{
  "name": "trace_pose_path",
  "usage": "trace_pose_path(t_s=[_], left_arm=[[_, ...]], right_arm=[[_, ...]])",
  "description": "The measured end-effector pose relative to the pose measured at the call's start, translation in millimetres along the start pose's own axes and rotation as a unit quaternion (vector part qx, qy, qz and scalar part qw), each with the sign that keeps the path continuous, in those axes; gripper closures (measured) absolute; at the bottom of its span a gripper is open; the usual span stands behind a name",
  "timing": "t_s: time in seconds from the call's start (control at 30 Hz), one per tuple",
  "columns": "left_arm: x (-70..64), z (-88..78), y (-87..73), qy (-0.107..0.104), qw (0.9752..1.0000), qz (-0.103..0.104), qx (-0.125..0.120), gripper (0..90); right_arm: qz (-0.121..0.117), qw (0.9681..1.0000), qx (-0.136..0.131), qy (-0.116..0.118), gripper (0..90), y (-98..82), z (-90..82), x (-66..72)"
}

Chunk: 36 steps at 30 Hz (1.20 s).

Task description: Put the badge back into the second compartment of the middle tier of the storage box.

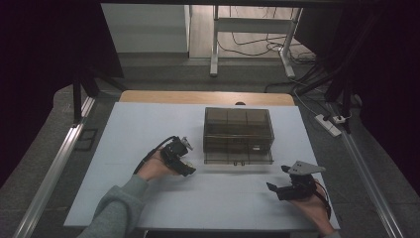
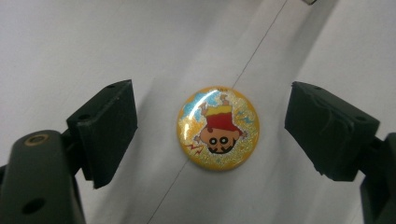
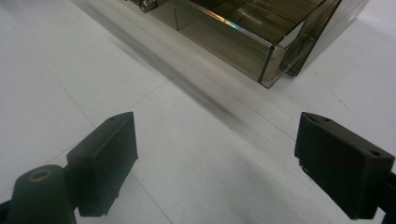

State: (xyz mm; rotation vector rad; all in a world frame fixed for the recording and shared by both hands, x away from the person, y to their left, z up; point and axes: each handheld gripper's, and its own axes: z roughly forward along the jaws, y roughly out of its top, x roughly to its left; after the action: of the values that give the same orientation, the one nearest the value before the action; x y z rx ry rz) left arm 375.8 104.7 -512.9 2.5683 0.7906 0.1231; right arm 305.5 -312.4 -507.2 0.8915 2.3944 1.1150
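A round yellow badge (image 2: 217,128) with a cartoon figure lies flat on the white table. My left gripper (image 2: 210,135) points down over it, jaws open on either side and the pads apart from its rim. In the high view the left gripper (image 1: 185,167) sits left of centre, just before a smoky transparent compartment box (image 1: 238,130). My right gripper (image 1: 277,178) rests near the table's front right, open with nothing between its fingers (image 3: 107,158). The box's near right corner (image 3: 275,51) lies ahead of the right gripper (image 3: 215,163).
The box's front flap (image 1: 238,157) lies folded down on the white table (image 1: 148,124). A wooden edge (image 1: 148,96) runs along the back of the table. A power strip (image 1: 328,124) and cables lie on the floor at the right.
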Motion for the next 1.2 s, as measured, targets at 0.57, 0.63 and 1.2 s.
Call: trace_pose_path(t_s=[0.57, 0.63, 1.2], left_arm=[[0.6, 3.4, 0.0, 0.000, 0.9996, 0.017, 0.021, 32.4], [-0.3, 3.3, 0.3, 0.000, 0.9996, 0.020, 0.021, 35.3], [-5.0, -0.9, 0.2, 0.007, 0.9993, 0.029, 0.022, 46.8]], right_arm=[[-0.001, 1.0000, 0.003, 0.000, 12.7, -0.3, 0.9, 0.2], [0.000, 1.0000, 0.004, 0.000, 12.8, -0.4, 1.0, 0.1], [-0.002, 1.0000, 0.006, 0.001, 12.9, -0.6, 1.4, 0.5]])
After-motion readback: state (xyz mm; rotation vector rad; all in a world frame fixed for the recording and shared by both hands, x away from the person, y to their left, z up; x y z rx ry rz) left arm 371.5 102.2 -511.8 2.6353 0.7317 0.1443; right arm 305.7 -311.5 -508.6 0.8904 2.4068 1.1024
